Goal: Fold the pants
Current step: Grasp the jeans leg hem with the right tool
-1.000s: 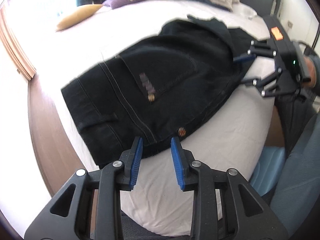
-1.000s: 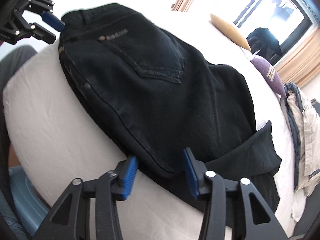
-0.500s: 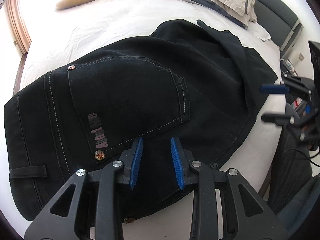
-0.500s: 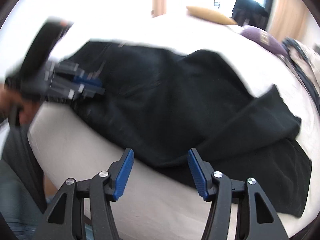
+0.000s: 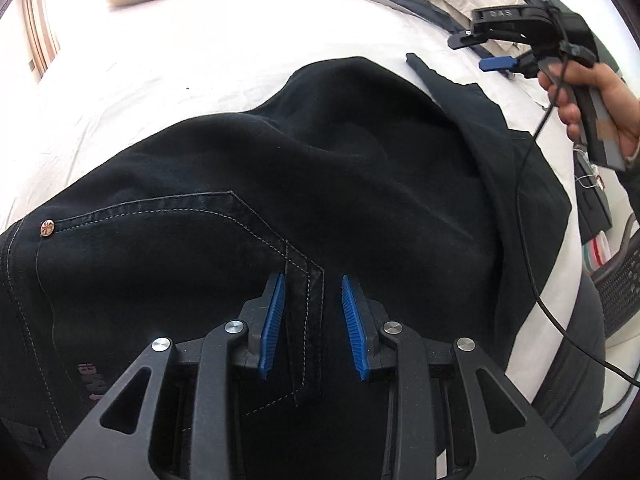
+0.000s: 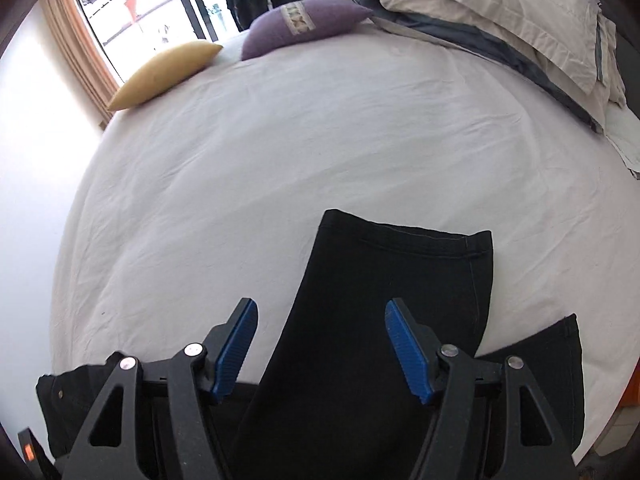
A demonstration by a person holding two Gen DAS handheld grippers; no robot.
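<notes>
Pants (image 5: 320, 184) lie spread out on a big bed with a white sheet (image 6: 280, 152). They are black, with pale stitching and a small copper button (image 5: 47, 227) near the top edge. The left gripper (image 5: 312, 320) is right over the back pocket (image 5: 180, 280) of the pants. Its two blue pads (image 5: 273, 322) are a little way apart, with the corner of the pocket showing between them. They do not seem to pinch the cloth, and nothing is held. I cannot tell if the pads touch the pants or just hang above them. The right gripper (image 6: 320, 344) is over the other end of the pants, where a leg (image 6: 400, 280) lies flat on the sheet. Its blue pads are wide apart, one on each side of the leg, and they hold nothing. The end of the leg points up the bed, and the end of the second leg (image 6: 552, 360) peeks out on the right, partly under the first one. In the left view, a hand (image 5: 600, 100) holds the right gripper up over the far side of the pants. A yellow pillow (image 6: 164, 74) and a purple pillow (image 6: 300, 24) sit at the far edge of the bed. A folded blanket (image 6: 500, 20) in cream and grey lies near them.
</notes>
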